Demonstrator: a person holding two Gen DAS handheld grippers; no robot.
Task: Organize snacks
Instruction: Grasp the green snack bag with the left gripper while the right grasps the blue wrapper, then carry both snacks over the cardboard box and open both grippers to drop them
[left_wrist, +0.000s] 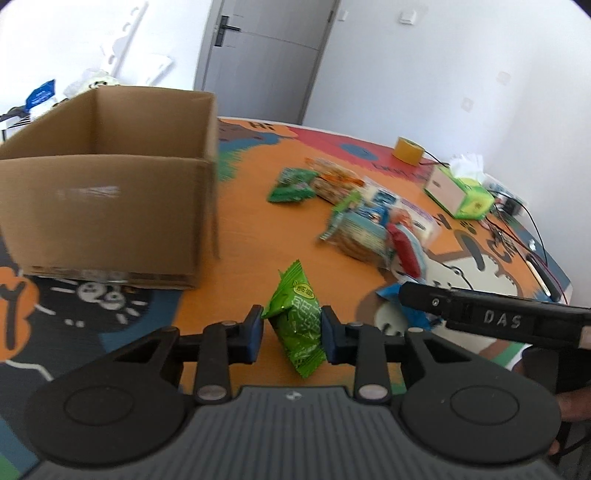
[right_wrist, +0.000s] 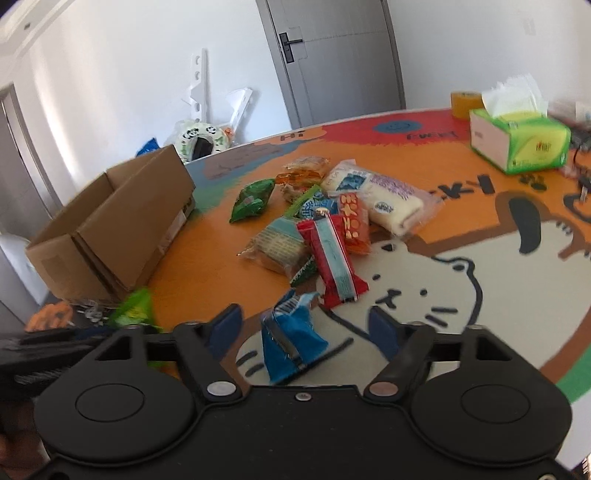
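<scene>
My left gripper (left_wrist: 291, 334) is shut on a small green snack packet (left_wrist: 297, 321), held upright between its blue pads above the table. The open cardboard box (left_wrist: 107, 192) stands just ahead to the left. My right gripper (right_wrist: 306, 326) stands open around a blue snack packet (right_wrist: 290, 338) that lies on the table; its pads do not touch it. A pile of snacks (right_wrist: 325, 218) lies beyond it, with a red and blue bar (right_wrist: 334, 258) nearest. In the right wrist view the green packet (right_wrist: 135, 306) shows blurred at the left, beside the box (right_wrist: 110, 229).
A green tissue box (right_wrist: 517, 142) and a yellow tape roll (right_wrist: 465, 103) stand at the table's far side, with cables (left_wrist: 517, 229) near them. The table (left_wrist: 240, 229) has a colourful cartoon cover. The right gripper's finger (left_wrist: 491, 319) crosses the left wrist view at the right.
</scene>
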